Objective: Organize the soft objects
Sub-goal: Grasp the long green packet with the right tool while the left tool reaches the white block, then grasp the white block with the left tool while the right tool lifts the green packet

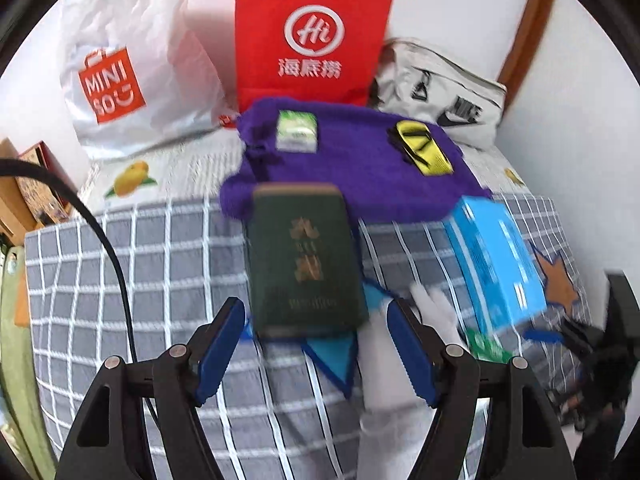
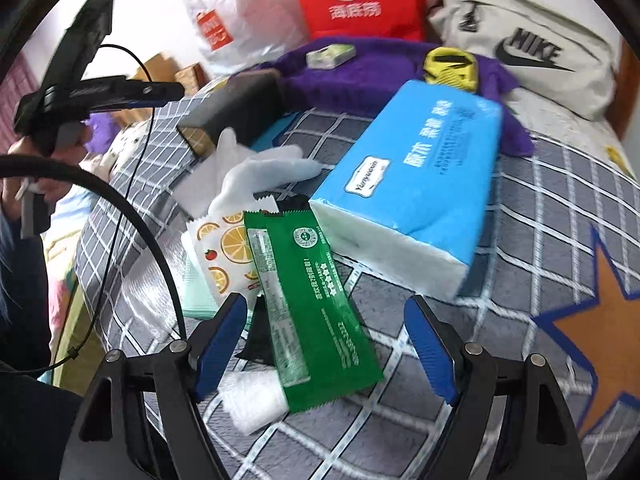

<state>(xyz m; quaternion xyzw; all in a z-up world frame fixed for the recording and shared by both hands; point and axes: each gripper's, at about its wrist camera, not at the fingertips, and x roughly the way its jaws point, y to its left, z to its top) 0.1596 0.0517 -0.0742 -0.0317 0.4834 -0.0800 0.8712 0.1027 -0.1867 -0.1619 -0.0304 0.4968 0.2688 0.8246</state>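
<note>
My left gripper [image 1: 316, 312] is open over the checked bedcover [image 1: 160, 260]. The lower end of a dark green book [image 1: 304, 260] lies between its blue fingertips, untouched by the pads. Behind the book a purple knit cloth [image 1: 360, 160] carries a small green-white packet [image 1: 298, 130] and a yellow-black item [image 1: 420, 144]. My right gripper [image 2: 326, 302] is open, low over a green sachet [image 2: 316, 308] that lies between its fingers. Around it are an orange-slice packet [image 2: 224, 252], a white glove [image 2: 264, 172], a white wad [image 2: 252, 400] and a blue tissue pack [image 2: 412, 184].
Against the wall stand a white Miniso bag [image 1: 120, 80], a red paper bag [image 1: 312, 40] and a pale Nike bag [image 1: 440, 92]. The bed's left edge drops off beside cardboard boxes [image 1: 24, 200]. A hand [image 2: 60, 140] holds the left gripper at upper left in the right wrist view.
</note>
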